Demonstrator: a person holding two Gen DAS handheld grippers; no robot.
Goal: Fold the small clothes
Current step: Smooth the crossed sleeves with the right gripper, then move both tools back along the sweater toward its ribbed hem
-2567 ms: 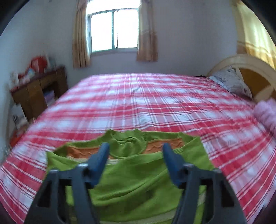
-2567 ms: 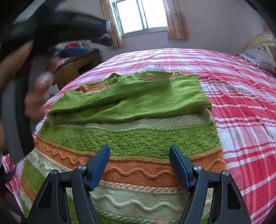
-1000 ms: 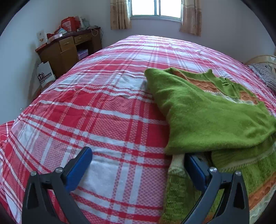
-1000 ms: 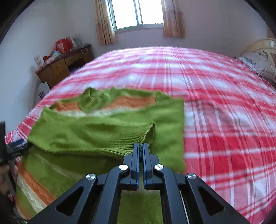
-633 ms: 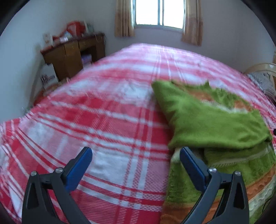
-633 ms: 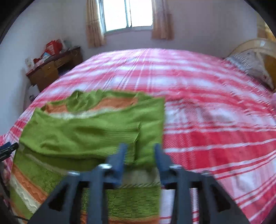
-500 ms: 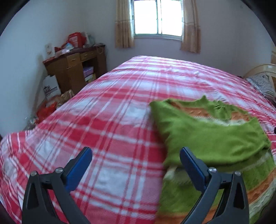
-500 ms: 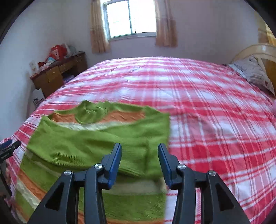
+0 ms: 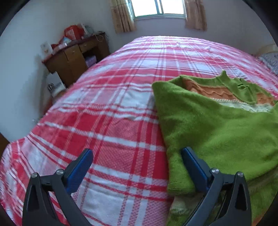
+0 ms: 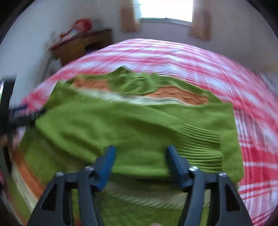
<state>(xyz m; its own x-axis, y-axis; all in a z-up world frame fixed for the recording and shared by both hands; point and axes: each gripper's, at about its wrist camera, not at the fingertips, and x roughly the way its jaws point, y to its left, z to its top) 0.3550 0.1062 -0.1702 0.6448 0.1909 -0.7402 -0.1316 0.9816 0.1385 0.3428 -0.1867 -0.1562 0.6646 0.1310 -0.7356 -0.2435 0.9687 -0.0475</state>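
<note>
A green knit sweater with orange and cream bands lies on the red plaid bed, both sleeves folded across its chest. My left gripper stands open at the sweater's left edge, its right finger against the folded sleeve, nothing between the pads. In the blurred right wrist view the sweater fills the middle, with a ribbed cuff lying at right. My right gripper hovers above the sleeve, jaws opening, pads free of the cloth. The left gripper shows at the far left edge there.
A wooden desk with clutter stands by the left wall, a white bag on the floor beside it. A curtained window is at the back. A pillow lies at the far right of the bed.
My right gripper let go of the ribbed sleeve cuff, opened, and drew back; the cuff now lies on the sweater. My left gripper shifted along the sweater's left edge, still open.
</note>
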